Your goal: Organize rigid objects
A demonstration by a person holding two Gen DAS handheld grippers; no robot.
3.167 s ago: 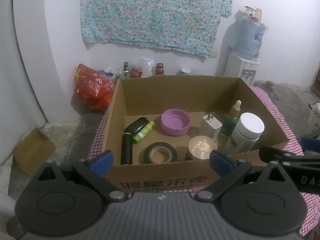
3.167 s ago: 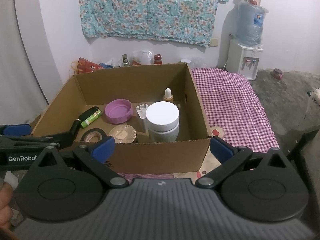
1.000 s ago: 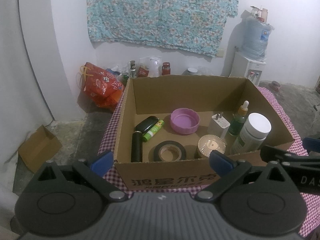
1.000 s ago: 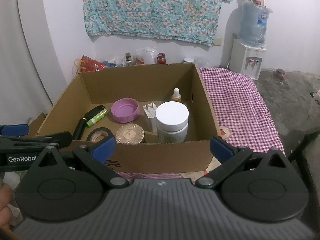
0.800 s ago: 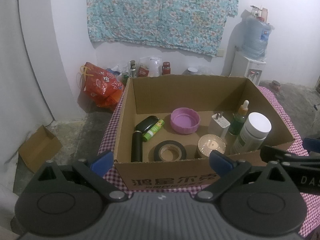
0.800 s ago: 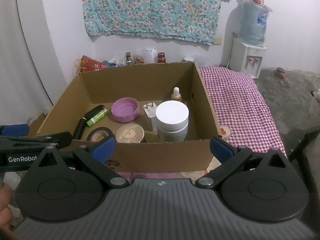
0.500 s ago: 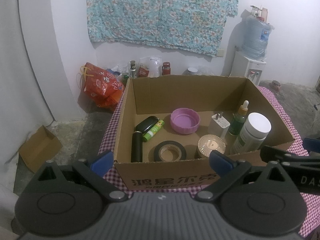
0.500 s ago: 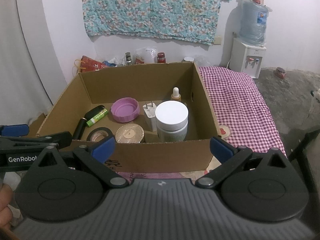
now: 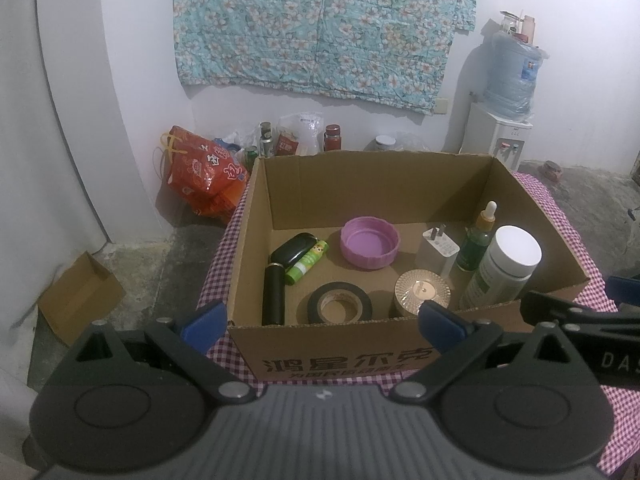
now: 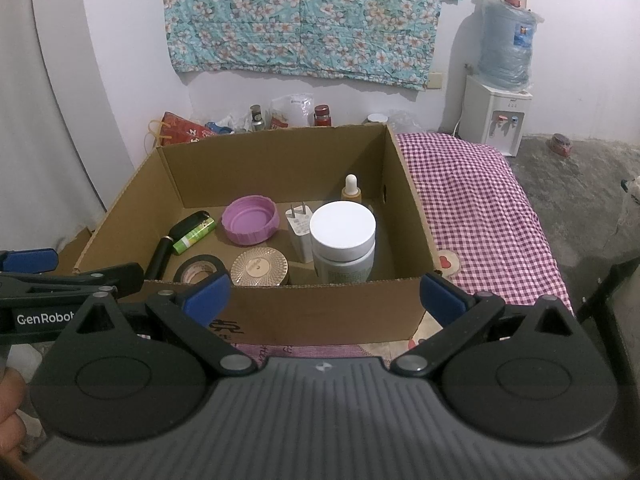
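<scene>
An open cardboard box (image 9: 400, 176) sits on a purple checked cloth (image 10: 480, 208). Inside lie a purple lid (image 9: 370, 248), a black tape roll (image 9: 340, 306), a gold ribbed round lid (image 9: 422, 294), a white plug adapter (image 9: 438, 254), a green dropper bottle (image 9: 478, 240), a white-capped jar (image 9: 508, 264), a black case (image 9: 292, 250), a green tube (image 9: 307, 266) and a black cylinder (image 9: 273, 296). My left gripper (image 9: 322, 322) hovers open before the box's front wall, holding nothing. My right gripper (image 10: 325, 295) is open and empty at the same wall, towards the right.
A red snack bag (image 9: 200, 176), jars and bottles (image 9: 332, 138) stand against the far wall. A water dispenser (image 10: 498, 116) is at the back right. A small open carton (image 9: 76, 292) lies on the concrete floor, left. A hand (image 10: 10, 408) shows at the lower left edge.
Since the oldest frames both grippers have drawn back a little from the box, which looks smaller. Over the last second nothing has moved.
</scene>
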